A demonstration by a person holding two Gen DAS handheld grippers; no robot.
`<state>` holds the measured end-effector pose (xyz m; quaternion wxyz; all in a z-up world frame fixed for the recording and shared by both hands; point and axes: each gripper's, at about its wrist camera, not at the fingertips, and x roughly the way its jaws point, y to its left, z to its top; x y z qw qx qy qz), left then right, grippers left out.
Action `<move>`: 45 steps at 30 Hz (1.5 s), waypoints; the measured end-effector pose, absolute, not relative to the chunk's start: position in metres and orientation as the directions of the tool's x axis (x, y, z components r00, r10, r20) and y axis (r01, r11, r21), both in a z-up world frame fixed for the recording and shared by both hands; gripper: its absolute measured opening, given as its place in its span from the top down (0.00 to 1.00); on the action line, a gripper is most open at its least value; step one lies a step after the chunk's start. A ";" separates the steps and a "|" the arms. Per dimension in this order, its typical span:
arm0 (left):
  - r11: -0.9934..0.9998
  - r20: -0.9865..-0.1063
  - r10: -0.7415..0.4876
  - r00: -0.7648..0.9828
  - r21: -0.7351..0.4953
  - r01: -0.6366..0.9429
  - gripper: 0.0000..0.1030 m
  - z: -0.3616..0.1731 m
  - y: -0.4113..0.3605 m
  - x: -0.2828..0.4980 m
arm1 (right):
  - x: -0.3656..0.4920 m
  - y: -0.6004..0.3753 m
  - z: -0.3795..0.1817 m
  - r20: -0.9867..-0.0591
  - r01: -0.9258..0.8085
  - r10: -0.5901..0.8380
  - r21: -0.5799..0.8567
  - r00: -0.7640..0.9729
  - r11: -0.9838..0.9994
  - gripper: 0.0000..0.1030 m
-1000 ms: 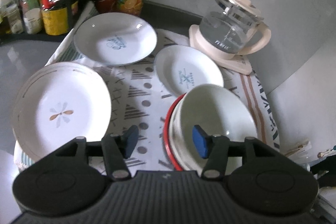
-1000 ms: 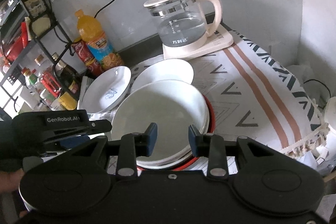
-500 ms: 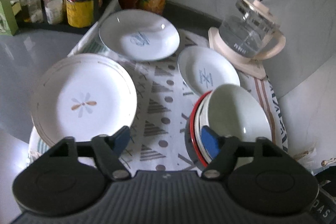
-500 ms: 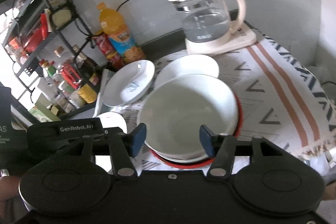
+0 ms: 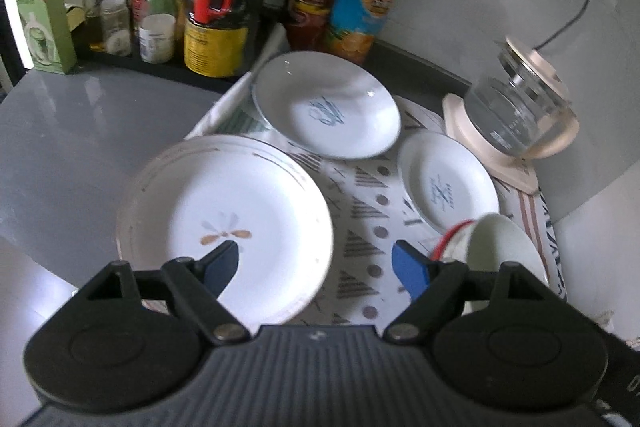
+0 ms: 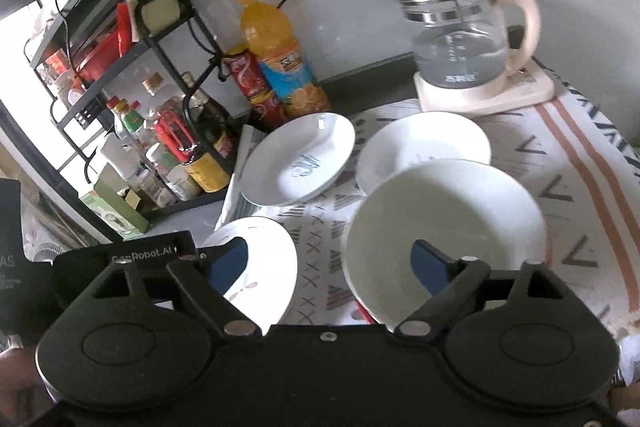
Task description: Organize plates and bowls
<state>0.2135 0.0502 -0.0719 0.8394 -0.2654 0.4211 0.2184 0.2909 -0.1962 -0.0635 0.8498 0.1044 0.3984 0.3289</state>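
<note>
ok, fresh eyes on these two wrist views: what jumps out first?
White dishes spread over the patterned cloth: a large flower plate at front left, two blue-marked dishes behind it, and a bowl stack at front right. Behind stand a glass kettle and an orange juice bottle. Both the left gripper and right gripper are opening, with nothing held.

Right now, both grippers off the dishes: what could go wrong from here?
1. The white bowl sits atop a stack with a red-rimmed dish beneath; the opening right gripper, nothing in its jaws, may nudge it.
2. The large plate reaches past the patterned cloth onto the grey counter; the opening, empty left gripper could push it off.
3. The glass kettle stands just behind the small plate.
</note>
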 end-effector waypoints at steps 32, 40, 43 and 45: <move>0.803 -0.799 0.074 0.597 -0.307 -0.511 0.20 -0.104 0.204 0.289 | 0.357 -0.054 -0.102 -0.688 -0.257 0.479 0.407 0.545 0.877 0.06; 0.819 -0.800 -0.025 0.599 -0.360 -0.447 0.22 -0.132 0.215 0.324 | 0.381 -0.040 -0.132 -0.739 -0.157 0.438 0.422 0.512 0.893 0.28; 0.810 -0.798 -0.051 0.600 -0.385 -0.443 0.24 -0.142 0.219 0.332 | 0.387 -0.037 -0.140 -0.751 -0.138 0.435 0.427 0.496 0.894 0.30; 0.806 -0.797 -0.065 0.601 -0.397 -0.439 0.26 -0.148 0.220 0.337 | 0.392 -0.034 -0.146 -0.767 -0.125 0.427 0.422 0.480 0.898 0.30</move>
